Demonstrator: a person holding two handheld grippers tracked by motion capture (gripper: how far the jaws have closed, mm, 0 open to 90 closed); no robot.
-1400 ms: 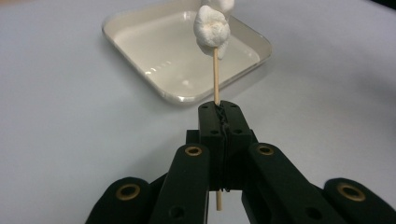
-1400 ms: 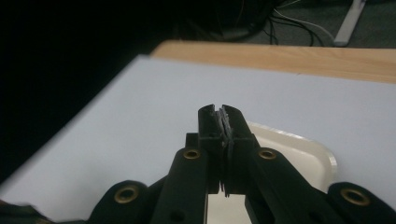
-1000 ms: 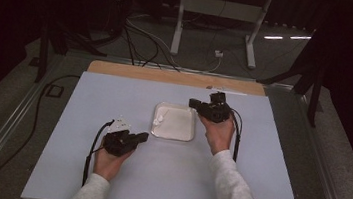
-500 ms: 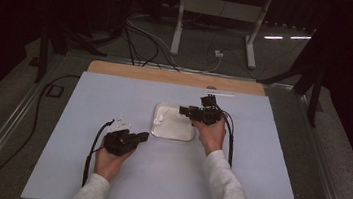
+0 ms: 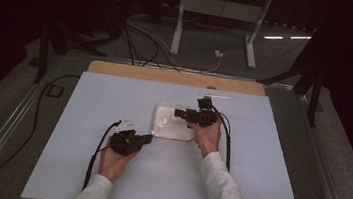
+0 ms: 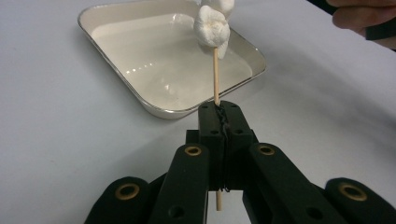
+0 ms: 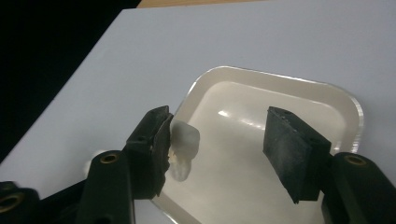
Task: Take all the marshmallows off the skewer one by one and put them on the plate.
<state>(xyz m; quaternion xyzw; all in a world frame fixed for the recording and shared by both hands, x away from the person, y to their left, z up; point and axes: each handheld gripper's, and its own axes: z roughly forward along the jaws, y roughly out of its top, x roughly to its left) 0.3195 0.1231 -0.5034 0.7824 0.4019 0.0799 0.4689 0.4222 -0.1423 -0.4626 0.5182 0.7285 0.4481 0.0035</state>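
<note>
Wood first: pinched the skewer (image 6: 215,74) in the fully closed left gripper (image 6: 219,112), marshmallows (image 6: 212,28) above the tray's (image 6: 140,100) near rim. Held the right gripper (image 7: 219,135) wide apart over the tray, grasping nothing, one pad (image 7: 163,140) apparently touching a marshmallow (image 7: 184,149); needed a gentle, centred squeeze.

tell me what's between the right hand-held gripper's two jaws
A marshmallow on the skewer, beside the left jaw of the open right hand-held gripper, above the tray, per right gripper view.

Your two arms wear light grey sleeves (image 5: 226,193). Your left gripper (image 6: 219,119) is black, with small gold rings on its jaw arms and tiny screw holes. Your right gripper (image 7: 219,154) has black jaws with flat pads, and a black cable (image 5: 229,138)
</note>
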